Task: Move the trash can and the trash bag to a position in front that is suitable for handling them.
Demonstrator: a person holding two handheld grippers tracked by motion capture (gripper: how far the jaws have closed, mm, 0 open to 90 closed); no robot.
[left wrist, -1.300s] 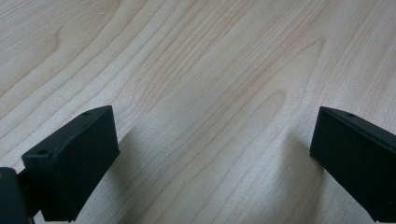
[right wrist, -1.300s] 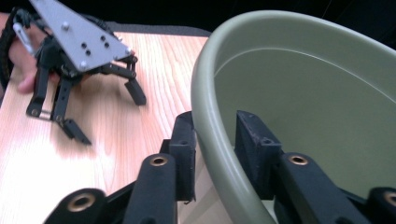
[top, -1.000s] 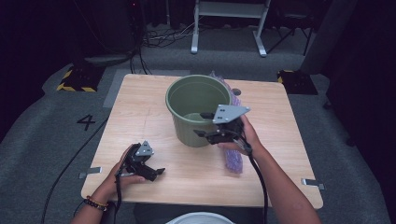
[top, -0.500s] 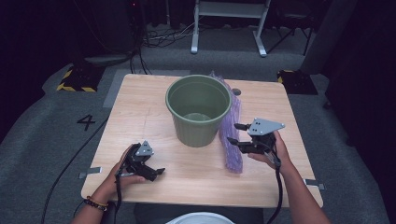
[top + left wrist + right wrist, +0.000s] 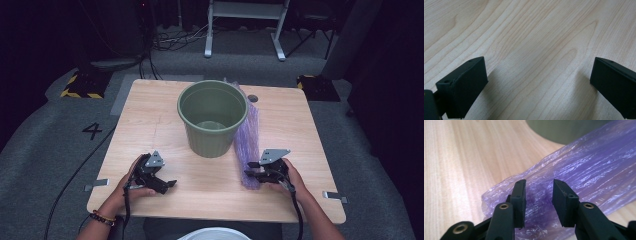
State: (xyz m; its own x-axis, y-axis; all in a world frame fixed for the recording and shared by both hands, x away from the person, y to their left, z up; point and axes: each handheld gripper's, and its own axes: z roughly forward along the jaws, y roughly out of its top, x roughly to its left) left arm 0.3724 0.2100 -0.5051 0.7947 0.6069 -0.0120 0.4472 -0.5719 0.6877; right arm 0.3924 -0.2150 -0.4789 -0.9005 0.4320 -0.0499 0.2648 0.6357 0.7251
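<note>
A green bucket point(image 5: 212, 117) stands upright at the middle of the wooden table point(image 5: 150, 115); its base also shows at the top of the right gripper view point(image 5: 564, 130). A crumpled purple plastic bag point(image 5: 248, 135) lies stretched out along the bucket's right side. My right gripper point(image 5: 251, 176) is low at the bag's near end. Its jaws have just been closing and stand a little apart over the purple film point(image 5: 586, 170), with a fold of it between them point(image 5: 539, 195). My left gripper point(image 5: 167, 186) rests on the table at the near left, wide open over bare wood point(image 5: 536, 85).
A white round object point(image 5: 207, 235) pokes in at the bottom edge, below the table. A small dark grommet point(image 5: 252, 98) sits in the tabletop behind the bag. A metal stand point(image 5: 245, 25) and cables are on the floor beyond the table.
My right gripper came away from the bucket's rim, moved right and down toward me, and now sits at the bag's near end with narrower jaws. The left gripper stayed put.
</note>
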